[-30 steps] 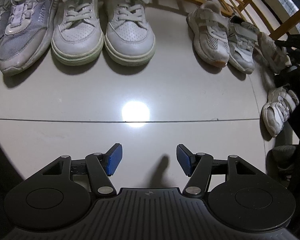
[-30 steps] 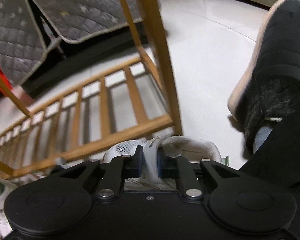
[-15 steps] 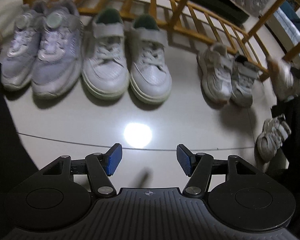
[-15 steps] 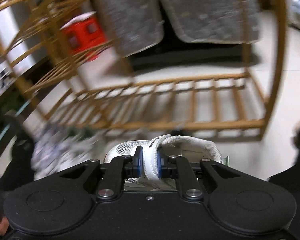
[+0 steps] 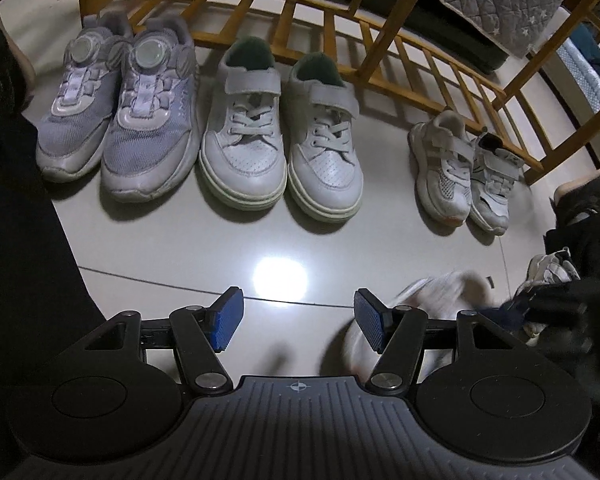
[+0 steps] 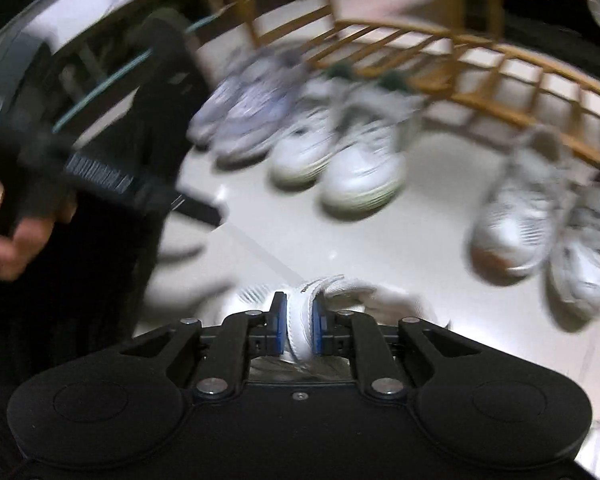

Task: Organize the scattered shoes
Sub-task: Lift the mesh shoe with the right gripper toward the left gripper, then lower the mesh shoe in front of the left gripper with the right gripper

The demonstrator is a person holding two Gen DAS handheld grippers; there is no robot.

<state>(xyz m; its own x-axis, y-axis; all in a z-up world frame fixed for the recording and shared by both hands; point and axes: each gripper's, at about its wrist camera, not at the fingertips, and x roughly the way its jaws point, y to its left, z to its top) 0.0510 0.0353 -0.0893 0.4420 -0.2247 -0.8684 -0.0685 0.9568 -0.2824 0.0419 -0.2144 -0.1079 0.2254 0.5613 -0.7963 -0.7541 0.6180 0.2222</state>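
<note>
Shoe [image 6: 300, 316] blurred, half-hidden in right tongs [image 6: 299, 322]

1. Left wrist view: dim and sharp; round lamp glare [image 5: 280, 278] on the glossy floor [image 5: 180, 240] just ahead of the jaws.
2. Shoes cast soft shadows toward the jaws.
3. Fisheye bends the edges.
4. Right wrist view: heavy motion blur beyond the jaws.

Glossy pale tile floor [image 5: 180, 240] before a slatted wooden rack [image 5: 420, 52].
</note>
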